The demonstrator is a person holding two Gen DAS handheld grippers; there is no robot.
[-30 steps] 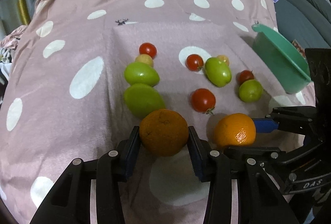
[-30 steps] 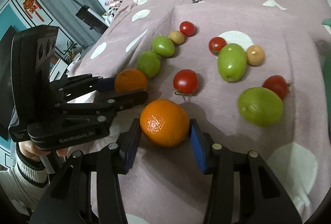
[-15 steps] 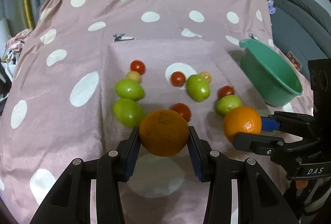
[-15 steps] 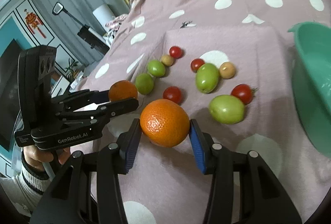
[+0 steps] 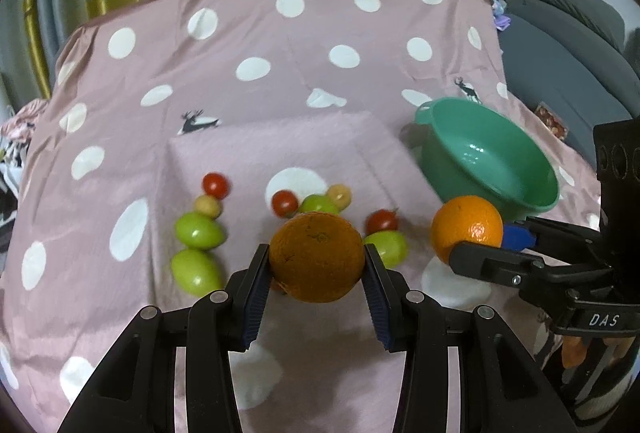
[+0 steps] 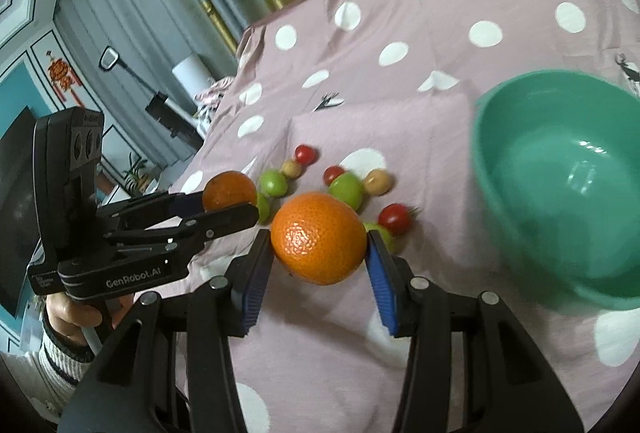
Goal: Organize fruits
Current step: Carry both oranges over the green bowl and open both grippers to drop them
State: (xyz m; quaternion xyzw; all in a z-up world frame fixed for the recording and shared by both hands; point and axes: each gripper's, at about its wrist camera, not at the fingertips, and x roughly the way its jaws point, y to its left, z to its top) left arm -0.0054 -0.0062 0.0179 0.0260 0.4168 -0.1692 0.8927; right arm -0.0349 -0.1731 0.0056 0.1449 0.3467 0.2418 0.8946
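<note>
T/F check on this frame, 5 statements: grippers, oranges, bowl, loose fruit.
1. Each gripper holds an orange. True: left gripper is shut on the left orange, right gripper on the right orange.
2. The bowl has fruit in it. False: it is empty.
3. Red tomatoes lie on the cloth. True, e.g. red tomato.
4. The bowl is blue. False: green.
5. The left gripper is empty. False: it holds an orange.

Glossy plastic bowl (image 5: 549,201); matt dotted cloth (image 5: 280,93); dimpled orange (image 6: 319,237); shiny smooth green tomatoes (image 5: 199,231).
</note>
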